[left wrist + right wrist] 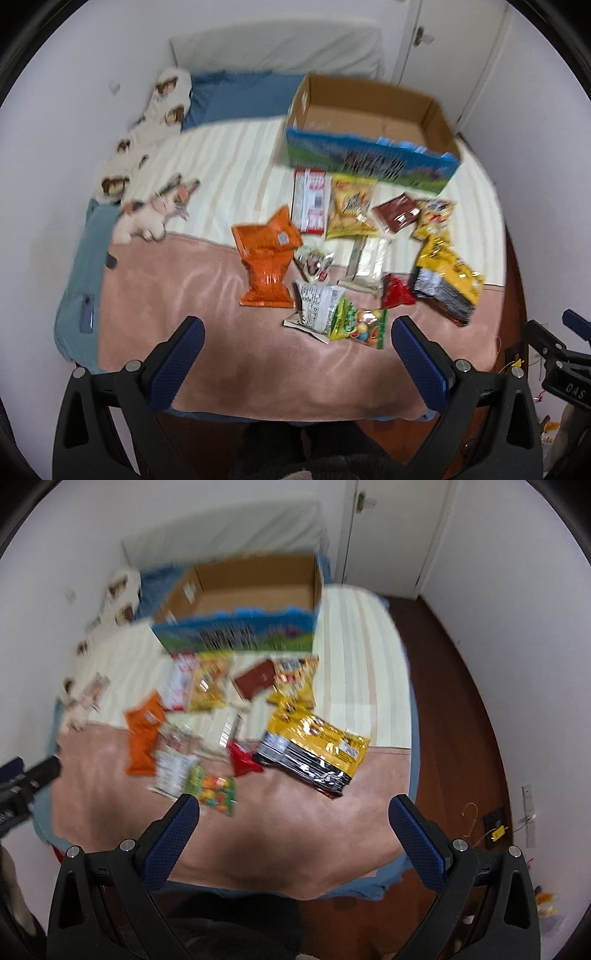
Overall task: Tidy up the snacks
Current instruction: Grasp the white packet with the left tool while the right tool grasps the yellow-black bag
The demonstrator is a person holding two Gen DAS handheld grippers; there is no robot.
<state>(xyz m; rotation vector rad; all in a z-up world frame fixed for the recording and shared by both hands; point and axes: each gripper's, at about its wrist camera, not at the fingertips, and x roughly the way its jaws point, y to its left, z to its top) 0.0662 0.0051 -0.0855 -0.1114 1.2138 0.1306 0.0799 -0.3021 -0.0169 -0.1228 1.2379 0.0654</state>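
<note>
Left wrist view: the left gripper point(297, 341) hangs with jaws wide and empty over the pink blanket point(184, 295). One open cardboard box point(369, 125) sits beyond about eleven snack packets, among them one orange bag point(266, 258).

Right wrist view: the right gripper point(293, 818) is likewise spread wide, holding nothing. One large yellow-and-black bag point(314, 753) lies nearer than the box point(240, 590); blur prevents a sure count.

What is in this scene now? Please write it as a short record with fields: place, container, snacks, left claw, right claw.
place: bed with a pink blanket and a striped sheet
container: open cardboard box, nothing seen inside, at the far side of the snacks
snacks: loose on the bed, among them an orange bag, a large yellow and black bag and a green candy bag
left claw: left claw open, holding nothing
right claw: right claw open, holding nothing
</note>
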